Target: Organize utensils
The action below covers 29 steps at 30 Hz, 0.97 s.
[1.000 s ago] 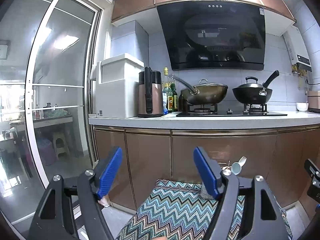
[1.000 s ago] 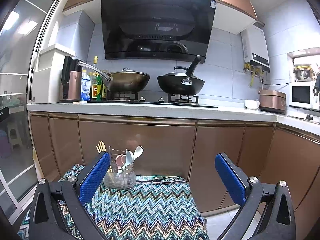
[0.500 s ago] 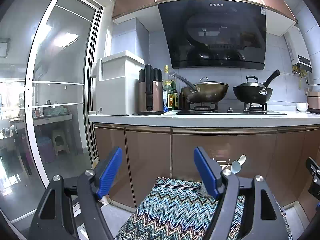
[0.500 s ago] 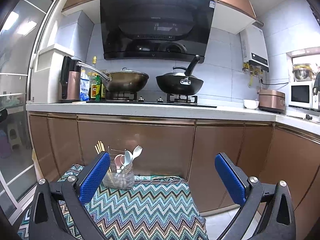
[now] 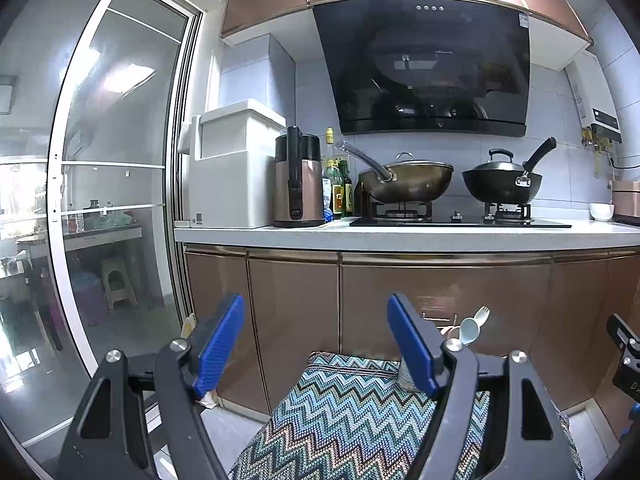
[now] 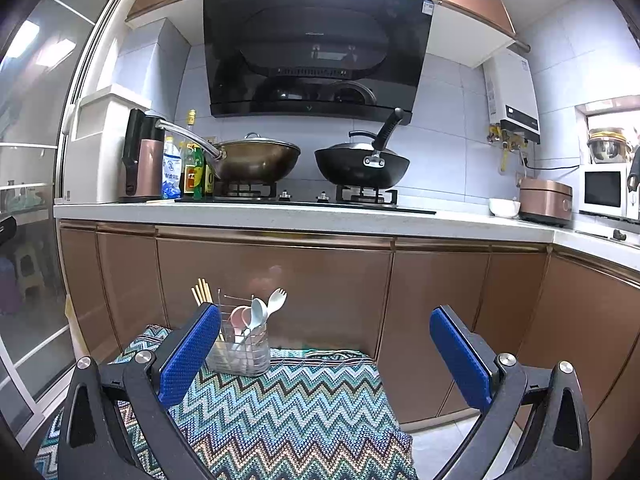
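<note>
Little has moved since the earlier frames: both views drift only slightly, and both grippers hang where they were, over the cloth and short of the holder.

Largest in view is the zigzag cloth [image 6: 280, 408], spread over a low surface in front of the brown cabinets [image 6: 272, 292]. No loose utensil shows on the part of it that can be seen. At its far edge stands the wire utensil holder [image 6: 240, 350], upright, with chopsticks [image 6: 200, 290] rising at its left, then spoons [image 6: 252, 316] and a pale spork [image 6: 276, 298] leaning right.

The right gripper [image 6: 325, 354] has its blue fingers spread wide with nothing between them; its left finger overlaps the holder's left side in the picture. The left gripper [image 5: 316, 346] is likewise spread and empty, and its right finger hides most of the holder.

Everything seen already sits in the holder, so the sorting looks done or nearly so. If a piece needs regrouping, I would pinch one handle high above the rim and lift it straight up, steadying the light holder so it does not tip.
</note>
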Motion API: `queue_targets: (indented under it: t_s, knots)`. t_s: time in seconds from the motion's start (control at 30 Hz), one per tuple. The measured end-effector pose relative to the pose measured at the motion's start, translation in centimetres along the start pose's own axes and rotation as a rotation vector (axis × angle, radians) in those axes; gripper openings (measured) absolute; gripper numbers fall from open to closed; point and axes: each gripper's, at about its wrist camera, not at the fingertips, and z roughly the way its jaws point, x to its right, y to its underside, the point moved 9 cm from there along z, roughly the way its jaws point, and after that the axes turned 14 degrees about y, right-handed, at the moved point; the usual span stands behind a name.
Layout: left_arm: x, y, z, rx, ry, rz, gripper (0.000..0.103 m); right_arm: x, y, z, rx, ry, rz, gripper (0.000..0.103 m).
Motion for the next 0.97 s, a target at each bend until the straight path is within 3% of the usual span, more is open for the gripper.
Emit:
queue_targets:
  t_s: [0.97]
  knots:
    - [-0.54,0.05,-0.09,-0.019,0.013,-0.024,0.072,0.17,-0.05,-0.18,0.005,0.003,-0.002,0.103]
